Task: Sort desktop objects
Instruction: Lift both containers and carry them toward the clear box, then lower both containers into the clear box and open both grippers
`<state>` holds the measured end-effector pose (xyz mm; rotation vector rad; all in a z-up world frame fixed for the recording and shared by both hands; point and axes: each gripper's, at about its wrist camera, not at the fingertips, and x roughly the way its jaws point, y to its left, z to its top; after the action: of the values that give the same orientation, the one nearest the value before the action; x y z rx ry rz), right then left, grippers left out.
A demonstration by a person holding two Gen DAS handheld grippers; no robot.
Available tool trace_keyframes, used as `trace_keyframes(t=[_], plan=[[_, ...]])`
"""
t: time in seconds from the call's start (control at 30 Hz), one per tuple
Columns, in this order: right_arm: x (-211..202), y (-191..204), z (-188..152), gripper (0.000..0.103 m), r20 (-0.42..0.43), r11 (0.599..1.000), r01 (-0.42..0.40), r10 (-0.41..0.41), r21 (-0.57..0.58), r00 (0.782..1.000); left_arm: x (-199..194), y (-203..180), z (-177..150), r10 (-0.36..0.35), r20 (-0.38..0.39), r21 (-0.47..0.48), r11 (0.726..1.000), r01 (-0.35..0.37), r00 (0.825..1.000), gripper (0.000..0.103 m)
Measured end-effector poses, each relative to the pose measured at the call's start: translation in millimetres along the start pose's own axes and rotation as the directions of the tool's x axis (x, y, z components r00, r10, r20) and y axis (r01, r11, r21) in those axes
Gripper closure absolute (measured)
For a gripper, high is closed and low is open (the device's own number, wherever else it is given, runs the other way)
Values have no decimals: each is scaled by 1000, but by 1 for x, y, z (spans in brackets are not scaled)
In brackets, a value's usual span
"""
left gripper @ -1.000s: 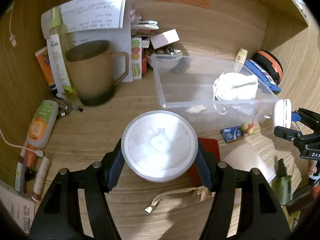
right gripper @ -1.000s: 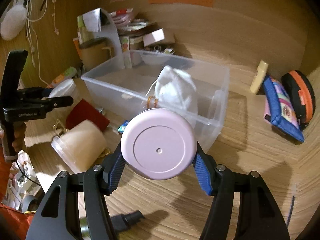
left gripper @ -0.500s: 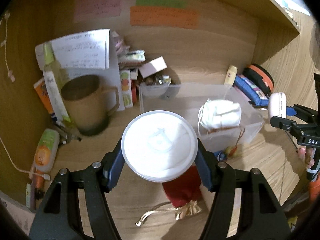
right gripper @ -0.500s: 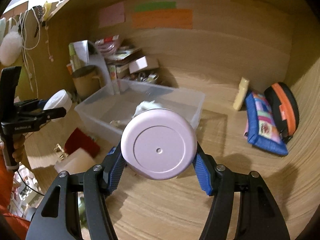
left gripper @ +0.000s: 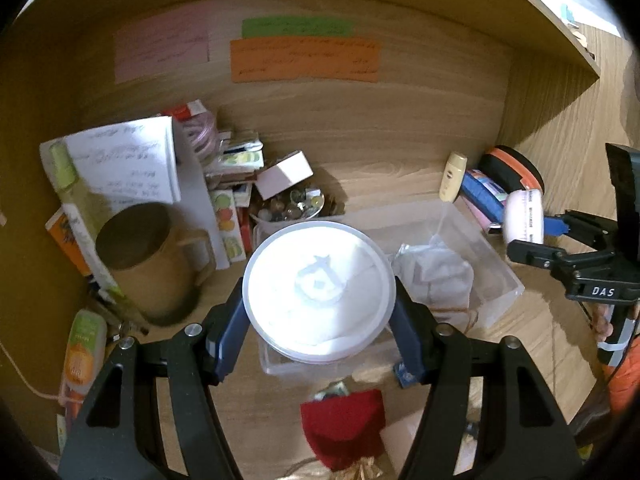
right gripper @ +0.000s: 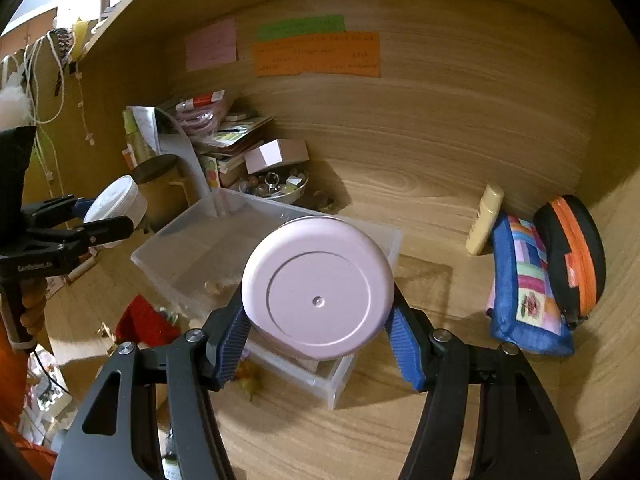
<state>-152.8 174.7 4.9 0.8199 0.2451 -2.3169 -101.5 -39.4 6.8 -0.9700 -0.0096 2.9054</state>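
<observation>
Round white plastic tub point(left gripper: 318, 292) sitting clamped in left claw point(left gripper: 319, 304), round pink tin point(right gripper: 318, 294) pinched in right claw point(right gripper: 319, 320) — both hovering above clear plastic bin point(right gripper: 192, 240) on wooden desk point(right gripper: 400, 420).

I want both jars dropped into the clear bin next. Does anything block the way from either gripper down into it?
Nothing visible blocks either. The clear bin is open-topped; only a white pouch sits at one end.

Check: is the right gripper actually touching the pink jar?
Touching. In the right wrist view, both blue pads of the right gripper press against the pink jar's sides, holding it up.
</observation>
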Motion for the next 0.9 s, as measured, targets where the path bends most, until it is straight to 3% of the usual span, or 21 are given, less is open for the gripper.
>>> trace_keyframes(t=[0.53,0.9], plan=[[67,-13,16,44,-83,999,-41,43,31,996,65,-3,15,-18,-97,-1,1000,18,995,39],[96,-13,19,44,-128,997,-55,62,58,990,105,-4,14,-38,-202,-13,999,36,979,39]])
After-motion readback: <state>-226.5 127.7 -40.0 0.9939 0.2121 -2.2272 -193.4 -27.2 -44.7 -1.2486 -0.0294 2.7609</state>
